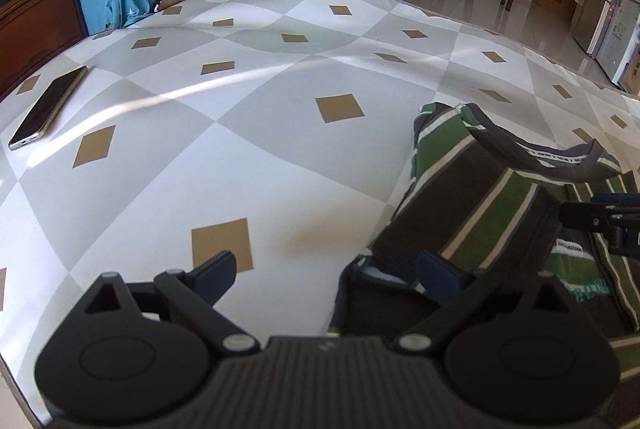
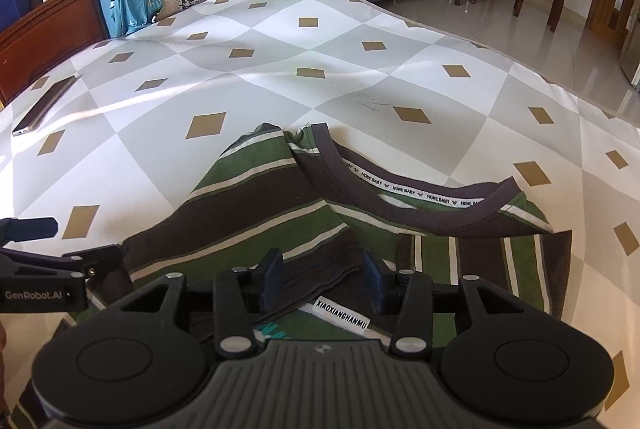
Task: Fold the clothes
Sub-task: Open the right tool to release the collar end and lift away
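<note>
1. Right gripper (image 2: 324, 279) comes first in its own view: its jaws stand partly apart and pinch nothing, with a folded dark hem of the striped shirt (image 2: 280, 197) lying loose between and beneath them.
2. Left gripper (image 1: 326, 275) has its jaws spread wide and empty; only its right finger hangs over the shirt's left edge, the other over the bare checked surface (image 1: 240, 109).
3. From both grippers the shirt stretches forward, collar (image 2: 420, 197) at the far end.
4. Judging by this, the right hand sits nearer the shirt's middle, while the left commands the outer edge.
</note>
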Demonstrator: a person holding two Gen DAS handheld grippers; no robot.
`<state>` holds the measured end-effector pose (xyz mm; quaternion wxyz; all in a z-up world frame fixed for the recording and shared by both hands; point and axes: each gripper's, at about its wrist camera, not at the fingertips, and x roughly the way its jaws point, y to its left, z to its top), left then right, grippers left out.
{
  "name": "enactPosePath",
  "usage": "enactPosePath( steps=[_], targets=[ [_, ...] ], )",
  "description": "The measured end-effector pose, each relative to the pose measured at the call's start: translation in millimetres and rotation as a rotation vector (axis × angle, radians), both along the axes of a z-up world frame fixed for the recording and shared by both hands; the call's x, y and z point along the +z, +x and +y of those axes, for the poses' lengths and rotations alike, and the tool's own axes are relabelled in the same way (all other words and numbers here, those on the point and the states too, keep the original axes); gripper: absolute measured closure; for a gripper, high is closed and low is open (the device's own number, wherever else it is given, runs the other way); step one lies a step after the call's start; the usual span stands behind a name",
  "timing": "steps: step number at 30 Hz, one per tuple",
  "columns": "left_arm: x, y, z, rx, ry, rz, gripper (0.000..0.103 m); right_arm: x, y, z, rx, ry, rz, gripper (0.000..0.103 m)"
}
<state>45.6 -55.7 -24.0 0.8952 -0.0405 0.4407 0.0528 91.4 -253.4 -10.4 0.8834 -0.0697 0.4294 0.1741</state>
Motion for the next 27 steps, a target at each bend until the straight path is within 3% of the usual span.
enactPosePath(
  steps=[12,27],
  targets=[
    [-11.9,-24.0,-53.1,-0.215,0.002,0.058,0.006,-17.3,-53.6,-12.0,-0.063,-0.066,0.082,0.053],
    [-20.2,-58.1,-79.5,-0.318,0.054,0.084,0.006,-24.3,-92.0,-28.7,-0.199,-0.078,0.133,0.051]
  ],
)
